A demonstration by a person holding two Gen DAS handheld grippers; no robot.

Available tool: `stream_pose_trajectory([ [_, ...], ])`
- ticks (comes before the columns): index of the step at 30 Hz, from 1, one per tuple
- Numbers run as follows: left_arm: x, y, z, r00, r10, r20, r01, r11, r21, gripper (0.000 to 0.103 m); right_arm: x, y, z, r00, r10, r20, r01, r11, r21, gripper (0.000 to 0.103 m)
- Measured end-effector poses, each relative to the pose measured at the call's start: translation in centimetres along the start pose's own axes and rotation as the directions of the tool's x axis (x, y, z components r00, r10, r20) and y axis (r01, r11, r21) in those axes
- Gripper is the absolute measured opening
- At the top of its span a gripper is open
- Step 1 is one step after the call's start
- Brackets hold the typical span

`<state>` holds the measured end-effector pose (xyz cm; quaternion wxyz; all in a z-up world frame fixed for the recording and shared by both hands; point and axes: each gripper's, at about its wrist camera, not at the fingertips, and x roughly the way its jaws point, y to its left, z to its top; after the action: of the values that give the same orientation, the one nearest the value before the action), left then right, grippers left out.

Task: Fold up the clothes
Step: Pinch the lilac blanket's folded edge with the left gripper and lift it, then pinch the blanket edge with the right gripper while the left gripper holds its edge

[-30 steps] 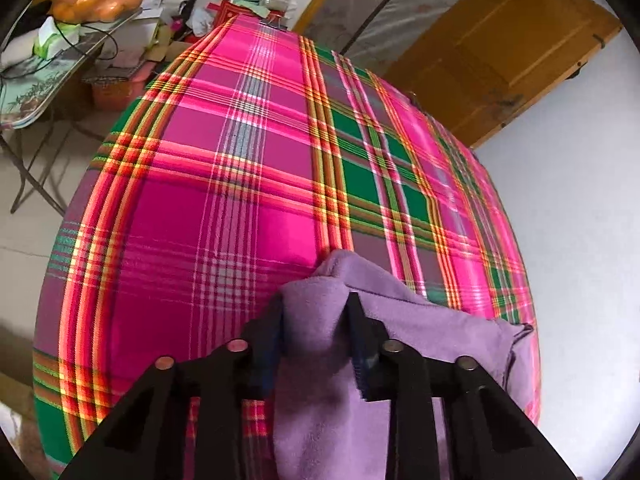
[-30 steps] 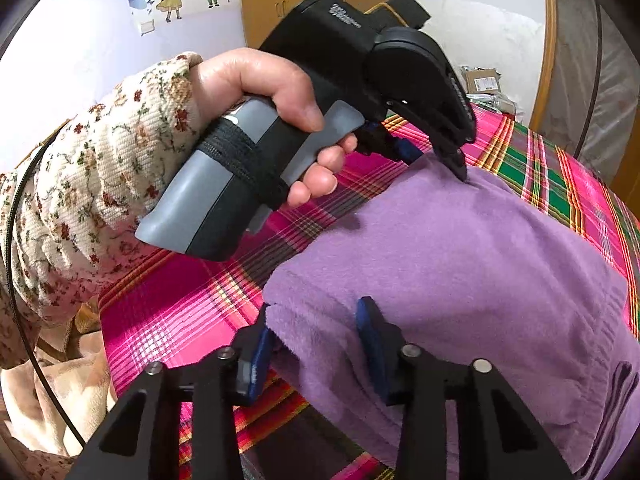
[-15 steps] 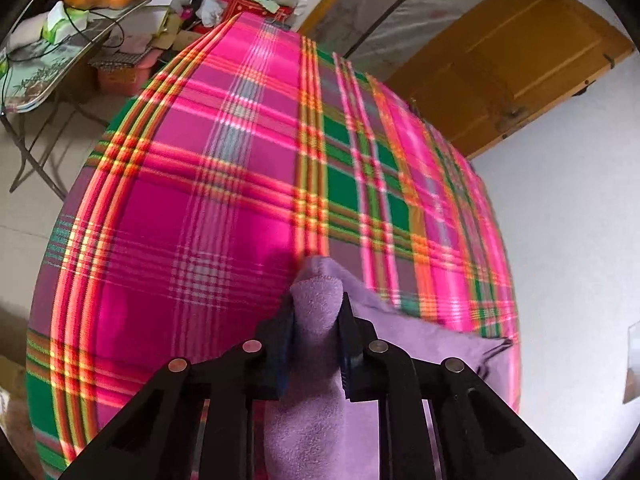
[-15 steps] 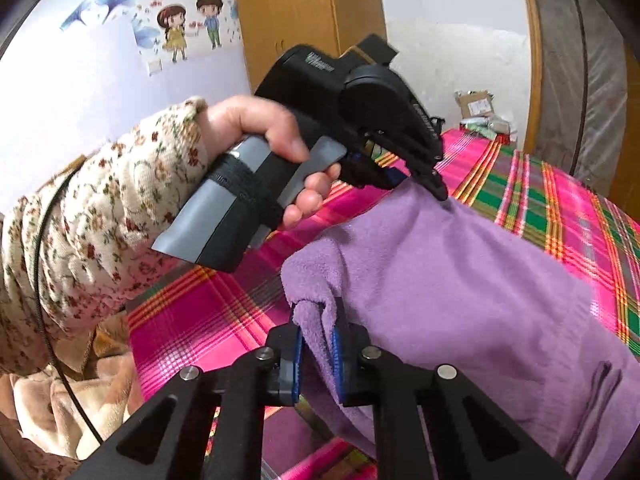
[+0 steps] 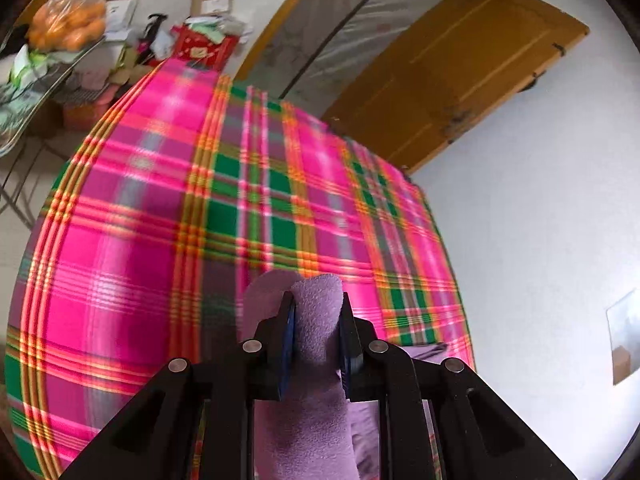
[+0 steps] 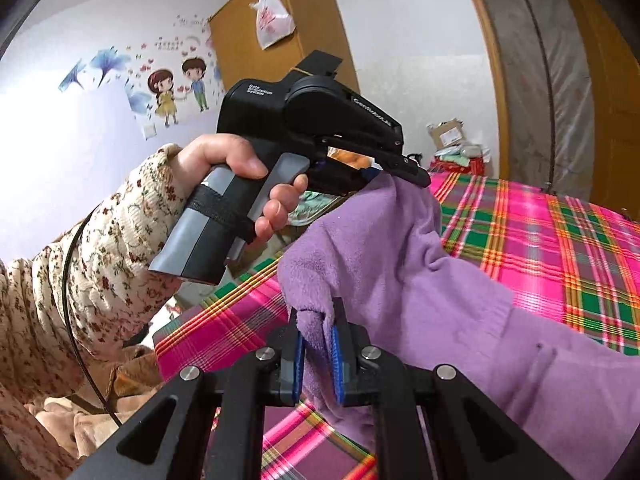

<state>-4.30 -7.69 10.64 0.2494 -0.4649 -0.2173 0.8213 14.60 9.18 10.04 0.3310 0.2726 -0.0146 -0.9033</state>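
left gripper (image 5: 315, 320): jaws clamped on purple garment (image 6: 400, 280) edge
right gripper (image 6: 318, 354): jaws pinching another bunched edge
surface: pink plaid bed cover (image 5: 160, 220)
room: wooden door (image 5: 452, 80), white walls

Landmark: bed with plaid cover (image 5: 168, 208)
Beyond bed: wooden door (image 5: 452, 80), white wall (image 5: 540, 220)
Left of bed: folding table (image 5: 24, 108)
Behind: wardrobe (image 6: 280, 40), cartoon wall stickers (image 6: 176, 88)

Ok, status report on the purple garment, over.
Left gripper and right gripper both clamped on purple garment. Edge lifted off plaid bedspread. Nothing obstructing.
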Motion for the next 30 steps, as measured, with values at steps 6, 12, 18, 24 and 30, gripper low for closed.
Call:
stream_pose_trajectory([
  [6, 1.0, -4.1, 0.0, 1.0, -0.022, 0.003, 0.022, 0.999, 0.044, 0.019, -3.9, -1.3, -0.6, 0.998, -0.021, 0.052, 0.019, 0.999, 0.04, 0.012],
  [12, 2.6, -7.5, -0.1, 0.999, -0.047, -0.018, 0.049, 0.996, 0.079, 0.019, -6.8, -3.3, -1.0, 0.994, -0.05, 0.095, 0.041, 0.995, 0.096, 0.011],
  [18, 4.5, -10.7, 0.1, 0.997, -0.068, -0.038, 0.071, 0.991, 0.109, 0.019, -9.5, -5.2, -1.6, 0.988, -0.091, 0.128, 0.072, 0.987, 0.143, 0.011],
  [24, 7.3, -13.9, -0.4, 0.993, -0.084, -0.077, 0.094, 0.986, 0.139, 0.019, -12.0, -7.4, -2.4, 0.979, -0.141, 0.15, 0.113, 0.977, 0.181, 0.011],
  [30, 10.2, -16.9, -0.7, 0.988, -0.104, -0.118, 0.122, 0.979, 0.16, 0.019, -14.3, -9.9, -3.3, 0.967, -0.207, 0.151, 0.171, 0.96, 0.222, 0.011],
])
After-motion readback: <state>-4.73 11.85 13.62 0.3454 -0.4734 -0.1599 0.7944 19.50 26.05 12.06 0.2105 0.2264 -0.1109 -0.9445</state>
